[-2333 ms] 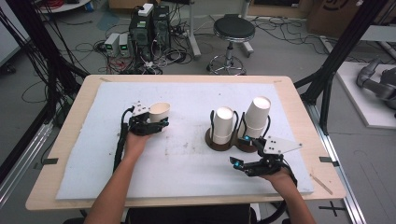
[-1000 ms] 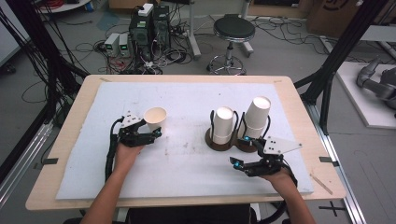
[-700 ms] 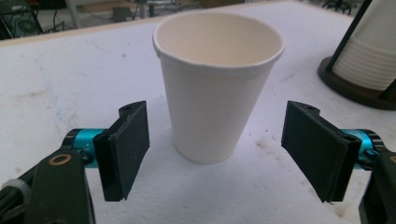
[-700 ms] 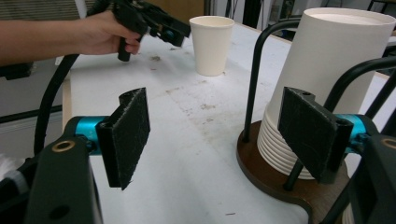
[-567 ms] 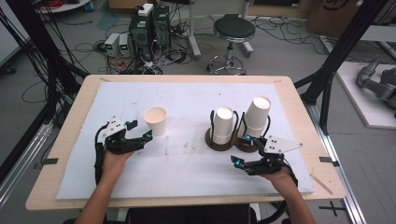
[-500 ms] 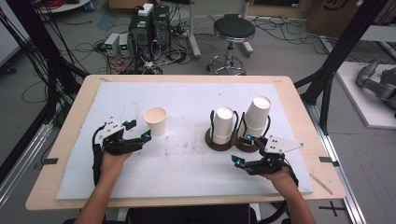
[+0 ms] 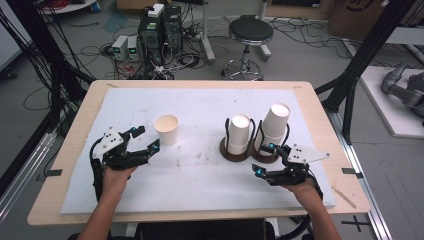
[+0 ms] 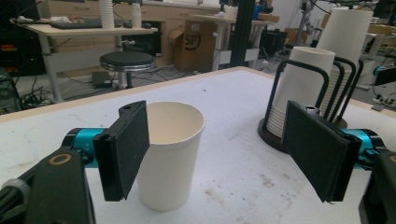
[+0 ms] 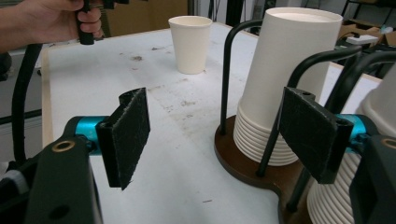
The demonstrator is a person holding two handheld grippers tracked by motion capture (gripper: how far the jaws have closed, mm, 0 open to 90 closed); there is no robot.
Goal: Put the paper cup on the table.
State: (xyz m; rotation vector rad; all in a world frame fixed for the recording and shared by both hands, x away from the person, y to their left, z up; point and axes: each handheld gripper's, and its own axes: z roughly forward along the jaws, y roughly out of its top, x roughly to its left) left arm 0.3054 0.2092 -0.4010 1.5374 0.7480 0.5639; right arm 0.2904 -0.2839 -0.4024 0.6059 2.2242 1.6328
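The worktop (image 7: pixel 200 190) lies under both my hands, its white sheet marked with smudges. Ahead of my right gripper (image 7: pixel 269 160) stands the brown holder (image 7: pixel 235 152) with its black wire hoops. It carries two stacks (image 7: pixel 239 134) of upside-down cups, the nearer one just beyond my right fingers (image 9: pixel 128 135), the taller one leaning beside it. My right fingers are spread wide and hold nothing. My left gripper (image 7: pixel 145 140) sits low on the worktop, its fingers (image 8: pixel 123 149) also wide apart and empty. The single cup (image 7: pixel 166 129) stands upright just ahead of them, close to my left-hand finger but apart from it.
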